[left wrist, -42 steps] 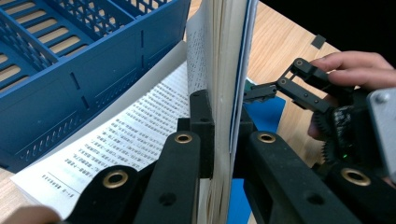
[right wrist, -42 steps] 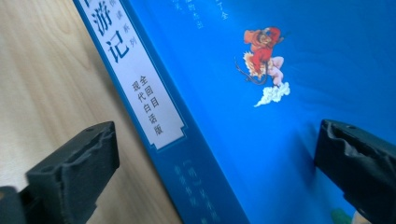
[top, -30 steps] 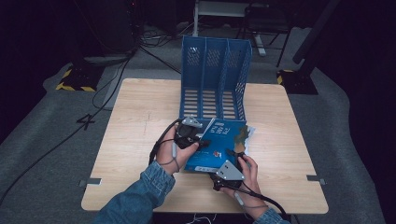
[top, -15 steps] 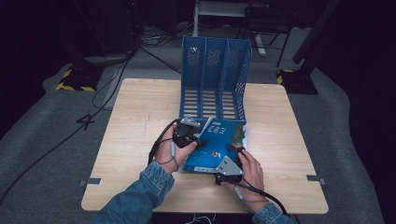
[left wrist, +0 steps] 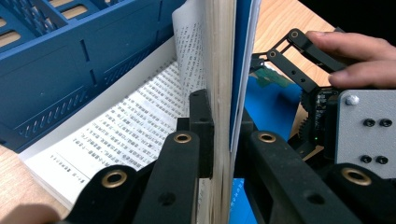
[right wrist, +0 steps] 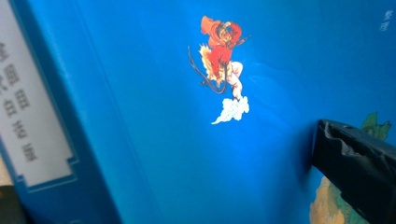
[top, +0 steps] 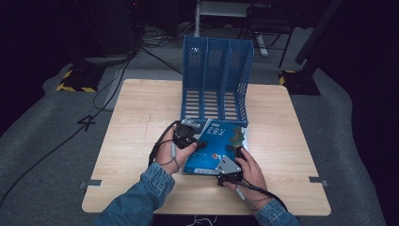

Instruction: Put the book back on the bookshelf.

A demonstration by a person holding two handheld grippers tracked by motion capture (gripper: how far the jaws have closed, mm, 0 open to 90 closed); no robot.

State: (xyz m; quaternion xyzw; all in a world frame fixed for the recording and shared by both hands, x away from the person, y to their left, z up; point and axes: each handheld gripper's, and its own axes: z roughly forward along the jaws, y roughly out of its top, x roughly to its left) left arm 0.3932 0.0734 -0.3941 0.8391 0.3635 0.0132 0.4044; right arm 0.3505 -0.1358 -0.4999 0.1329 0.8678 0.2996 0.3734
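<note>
A blue book point(top: 214, 143) lies in front of a blue file rack point(top: 216, 70) on the wooden table point(top: 141, 108). My left gripper point(top: 200, 145) is at the book's left edge. Seen along its own jaws, the left gripper point(left wrist: 224, 126) is shut on the blue cover and a wad of pages point(left wrist: 219, 56), holding them up on edge while other printed pages point(left wrist: 126, 135) lie flat. My right gripper point(top: 235, 153) is at the book's lower right, facing the cover point(right wrist: 187, 116). One black fingertip point(right wrist: 348, 154) rests on the cover at the far right; its jaws stand wide apart.
The rack stands upright with three slots, its slotted base point(left wrist: 70, 56) just behind the open pages. Bare table lies left and right of the book. A person's fingers point(left wrist: 355, 51) rest on the right gripper's linkage. Cables trail toward the table's near edge.
</note>
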